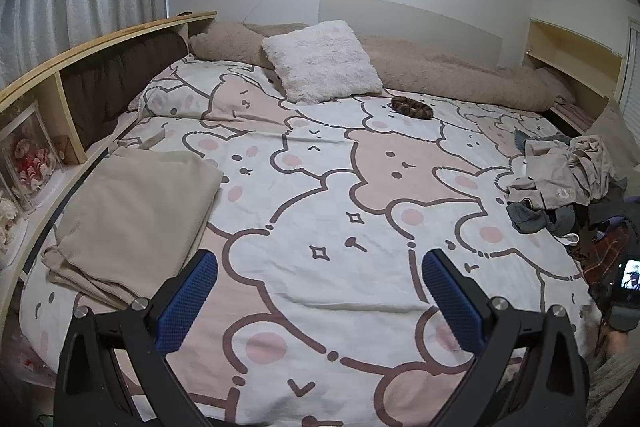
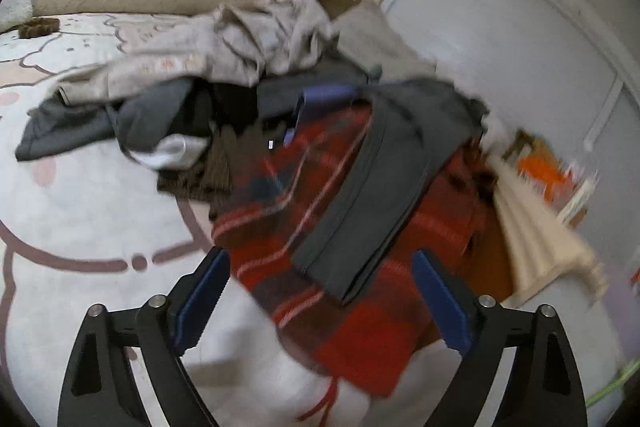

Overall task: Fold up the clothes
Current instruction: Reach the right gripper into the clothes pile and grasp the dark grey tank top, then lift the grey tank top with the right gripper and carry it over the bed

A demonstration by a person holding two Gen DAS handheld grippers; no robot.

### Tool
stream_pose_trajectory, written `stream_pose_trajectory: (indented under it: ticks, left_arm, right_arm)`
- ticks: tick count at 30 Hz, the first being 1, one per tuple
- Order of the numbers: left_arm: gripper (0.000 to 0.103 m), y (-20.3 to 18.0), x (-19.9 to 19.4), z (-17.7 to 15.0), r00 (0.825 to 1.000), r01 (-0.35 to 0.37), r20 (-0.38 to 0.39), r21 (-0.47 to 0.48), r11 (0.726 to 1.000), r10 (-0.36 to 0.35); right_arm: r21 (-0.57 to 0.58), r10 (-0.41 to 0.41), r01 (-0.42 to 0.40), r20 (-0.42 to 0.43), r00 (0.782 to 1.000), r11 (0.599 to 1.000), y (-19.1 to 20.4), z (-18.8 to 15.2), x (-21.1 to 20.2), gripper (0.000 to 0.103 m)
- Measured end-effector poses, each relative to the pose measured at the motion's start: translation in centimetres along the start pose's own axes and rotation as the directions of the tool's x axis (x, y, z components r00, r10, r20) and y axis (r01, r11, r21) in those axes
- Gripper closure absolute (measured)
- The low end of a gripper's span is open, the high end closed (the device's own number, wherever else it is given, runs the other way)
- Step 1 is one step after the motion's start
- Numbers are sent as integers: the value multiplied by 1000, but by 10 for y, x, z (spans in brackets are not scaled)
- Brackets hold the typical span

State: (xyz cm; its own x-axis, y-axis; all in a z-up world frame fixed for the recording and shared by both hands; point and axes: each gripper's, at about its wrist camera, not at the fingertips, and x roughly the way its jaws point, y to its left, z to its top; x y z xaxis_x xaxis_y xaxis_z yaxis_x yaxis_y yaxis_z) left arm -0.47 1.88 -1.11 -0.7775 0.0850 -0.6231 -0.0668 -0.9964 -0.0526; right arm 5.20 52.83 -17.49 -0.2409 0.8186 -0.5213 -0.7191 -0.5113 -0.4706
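Both my claws gape empty: left claw (image 1: 320, 279), right claw (image 2: 320, 279) over the clothes heap (image 2: 280, 115); a careless pinch at centre frame might drag several tangled pieces together.

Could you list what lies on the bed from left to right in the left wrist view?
Folded beige garment → fluffy white pillow → brown scrunchie → unfolded clothes pile.
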Motion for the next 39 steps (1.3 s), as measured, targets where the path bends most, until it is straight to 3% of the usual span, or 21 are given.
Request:
stream_pose_trajectory:
  ticks: [6, 8, 9, 11, 12, 14, 17, 22, 25, 27, 29, 32, 36, 39]
  left_arm:
    - [0, -17, -1, 3, 1000, -2, 12, 34, 999, 2]
    - [0, -22, 0, 2, 1000, 4, 10, 33, 999, -5]
    - [0, -24, 1, 2, 1000, 10, 5, 33, 999, -11]
    - [0, -32, 3, 2, 1000, 22, -3, 41, 999, -21]
    - [0, -36, 4, 2, 1000, 26, -6, 47, 999, -26]
    - [0, -43, 4, 2, 999, 33, -6, 61, 998, -33]
    - [0, -49, 1, 3, 999, 38, -5, 81, 996, -37]
    - [0, -51, -3, 1, 1000, 22, 8, 102, 995, -23]
    - [0, -48, -7, 0, 999, 19, 25, 98, 995, -21]
    - [0, -44, -11, -1, 999, 30, 34, 91, 995, -34]
    - [0, -40, -15, -2, 998, 40, 52, 84, 996, -45]
    - [0, -31, -19, -4, 995, 72, 67, 54, 996, -76]
    - [0, -15, -14, -4, 988, 150, 35, -36, 988, -149]
    - [0, -4, -16, -4, 986, 162, 46, -70, 984, -159]
  right_arm:
    - [94, 13, -5, -77, 997, 996, -10, -12, 28, 36]
    - [130, 1, 12, -96, 995, 991, -17, -14, 39, 38]
    - [139, 4, 9, -92, 996, 990, -18, -14, 42, 45]
    - [130, 23, -14, -71, 997, 991, -15, -12, 45, 46]
    - [120, 37, -29, -67, 997, 992, -12, -10, 46, 58]
    - [102, 50, -44, -60, 997, 994, -8, -6, 48, 73]
    - [115, 76, -69, -56, 996, 991, -9, -4, 50, 91]
    - [109, 125, -124, 3, 992, 986, -19, 2, 31, 95]
    - [123, 212, -217, 50, 976, 968, -34, 17, 6, 96]
    - [157, 311, -326, 115, 944, 932, -51, 36, -20, 96]
    - [164, 399, -430, 193, 896, 888, -67, 60, -47, 96]
    - [133, 535, -592, 309, 787, 795, -92, 112, -86, 96]
    - [-1, 643, -716, 441, 626, 698, -110, 191, -157, 96]
    - [-164, 739, -788, 498, 453, 594, -103, 233, -234, 96]
